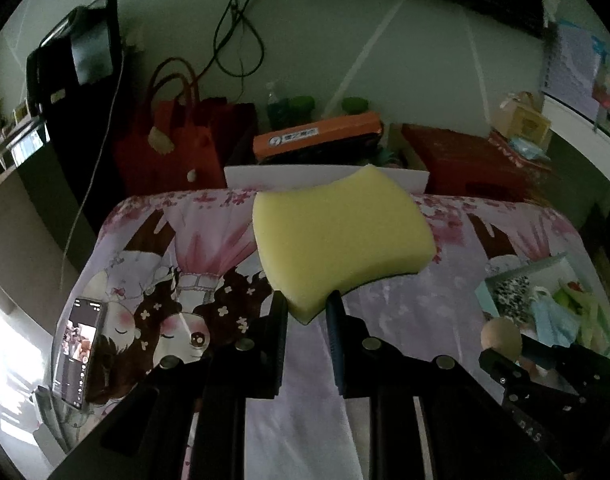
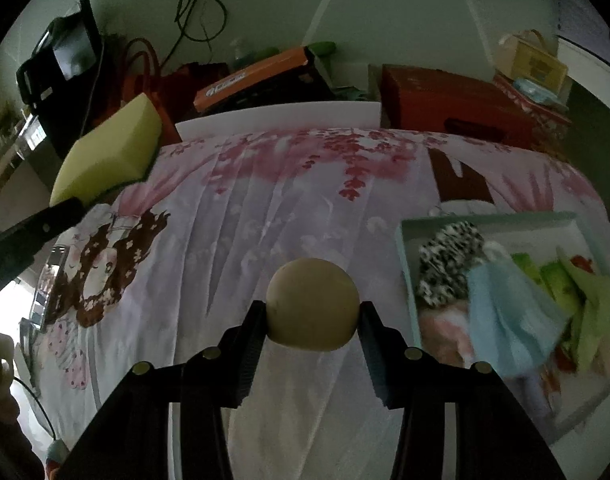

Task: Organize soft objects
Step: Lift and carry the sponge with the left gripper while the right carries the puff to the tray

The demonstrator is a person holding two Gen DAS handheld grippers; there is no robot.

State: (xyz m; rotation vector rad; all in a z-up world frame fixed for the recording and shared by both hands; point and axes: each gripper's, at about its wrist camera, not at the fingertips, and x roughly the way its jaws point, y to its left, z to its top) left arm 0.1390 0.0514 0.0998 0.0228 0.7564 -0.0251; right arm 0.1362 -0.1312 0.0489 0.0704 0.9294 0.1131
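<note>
A phone [image 1: 77, 354] leans at the near left edge of the cartoon-print bedsheet [image 1: 209, 264], with a red tote bag [image 1: 165, 152], orange box [image 1: 317, 136] and red box [image 1: 465, 160] behind it

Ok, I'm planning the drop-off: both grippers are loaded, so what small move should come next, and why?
Probably carry the right gripper rightward over the tray and open there. It grips the ball above the cloth, and the tray, already holding soft items, sits just to its right. The left gripper pinches the sponge farther away, so it can follow.
</note>
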